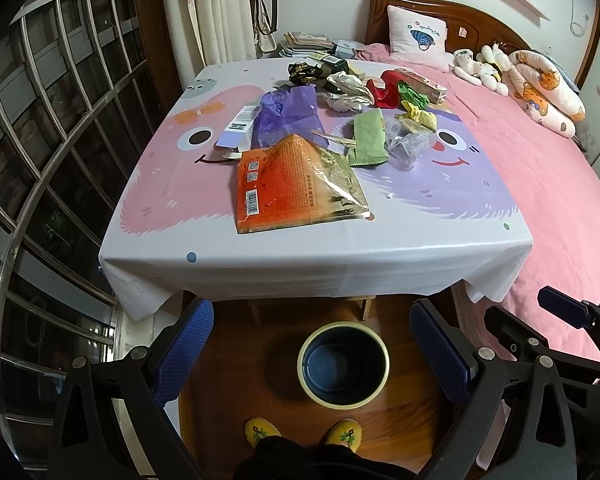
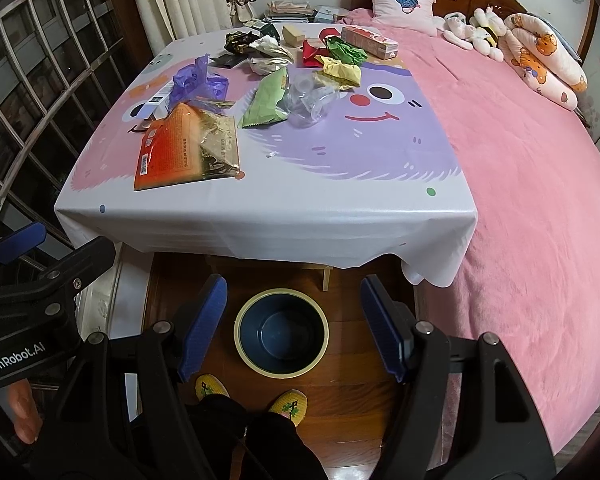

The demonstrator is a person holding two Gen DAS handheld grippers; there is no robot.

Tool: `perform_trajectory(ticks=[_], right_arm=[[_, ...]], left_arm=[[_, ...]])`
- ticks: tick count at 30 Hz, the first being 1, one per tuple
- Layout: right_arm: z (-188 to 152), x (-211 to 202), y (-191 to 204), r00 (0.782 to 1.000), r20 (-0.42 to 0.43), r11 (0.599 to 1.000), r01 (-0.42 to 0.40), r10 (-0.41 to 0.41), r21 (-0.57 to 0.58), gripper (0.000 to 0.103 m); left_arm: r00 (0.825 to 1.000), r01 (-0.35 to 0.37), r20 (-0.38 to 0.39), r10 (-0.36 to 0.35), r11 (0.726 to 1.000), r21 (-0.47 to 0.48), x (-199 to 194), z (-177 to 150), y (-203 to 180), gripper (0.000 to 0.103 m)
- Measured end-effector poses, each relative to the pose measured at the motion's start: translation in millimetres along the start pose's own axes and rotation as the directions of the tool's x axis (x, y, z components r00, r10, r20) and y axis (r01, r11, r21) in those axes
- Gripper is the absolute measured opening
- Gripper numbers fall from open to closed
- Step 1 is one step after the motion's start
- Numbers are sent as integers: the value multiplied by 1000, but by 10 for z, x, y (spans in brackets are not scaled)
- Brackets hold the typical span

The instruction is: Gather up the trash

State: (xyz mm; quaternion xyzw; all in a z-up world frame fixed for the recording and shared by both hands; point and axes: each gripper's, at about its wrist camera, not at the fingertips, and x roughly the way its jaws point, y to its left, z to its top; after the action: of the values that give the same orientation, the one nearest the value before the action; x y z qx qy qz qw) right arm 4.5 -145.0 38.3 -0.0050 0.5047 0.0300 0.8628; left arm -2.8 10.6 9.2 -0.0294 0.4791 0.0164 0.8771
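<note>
Both claws wide, holding nothing: left gripper (image 1: 312,356) sits at the bottom of its frame, right gripper (image 2: 294,330) likewise, blue pads well apart in each. Between the pads in both views, lower centre, the bin (image 1: 343,364) stands on the wood floor just in front of the person's yellow slippers (image 1: 342,436), and looks empty.

Trash is all up on the table (image 1: 316,256), centre to upper centre of frame, well apart from both claws and above them in the picture. Nearest the table's front edge: orange snack bag (image 1: 296,184). Behind it: purple plastic bag (image 1: 288,114), green wrapper (image 1: 366,138), clear crumpled plastic (image 1: 406,142), then yellow paper (image 1: 420,114), red piece (image 1: 386,88) and white crumpled paper (image 1: 346,90) toward upper centre.

Risks, as I judge them:
- Orange bag is flat and glossy; pads could slip off or only pinch a corner, and it could drop short of the bin.
- Items overlap; pulling the bag may drag the purple bag or the white box (image 1: 240,126) along or knock them off the left side.
- Tablecloth hangs loose over the edge; catching it would shift everything.
- Right gripper shows at the lower right edge of the left view, so the two tools are close and could clash when reaching.
- Clear plastic is hard to see, so a misjudged grasp is likely.
</note>
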Motion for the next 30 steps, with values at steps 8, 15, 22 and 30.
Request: perform_trajectory(ticks=[8, 15, 22, 30], right_arm=[[49, 22, 62, 1000, 11, 1000, -17, 17, -2, 68], [179, -21, 159, 998, 30, 998, -52, 53, -17, 68], [368, 3, 315, 992, 53, 993, -117, 119, -36, 68], [780, 323, 616, 982, 26, 982, -185, 186, -34, 68]], left_arm=[[1000, -22, 12, 22, 1000, 9, -38, -21, 48, 100], [998, -52, 24, 52, 999, -4, -190, 104, 158, 100], [993, -86, 77, 91, 994, -67, -316, 258, 446, 100], [995, -77, 61, 84, 991, -108, -82, 694, 1053, 100]])
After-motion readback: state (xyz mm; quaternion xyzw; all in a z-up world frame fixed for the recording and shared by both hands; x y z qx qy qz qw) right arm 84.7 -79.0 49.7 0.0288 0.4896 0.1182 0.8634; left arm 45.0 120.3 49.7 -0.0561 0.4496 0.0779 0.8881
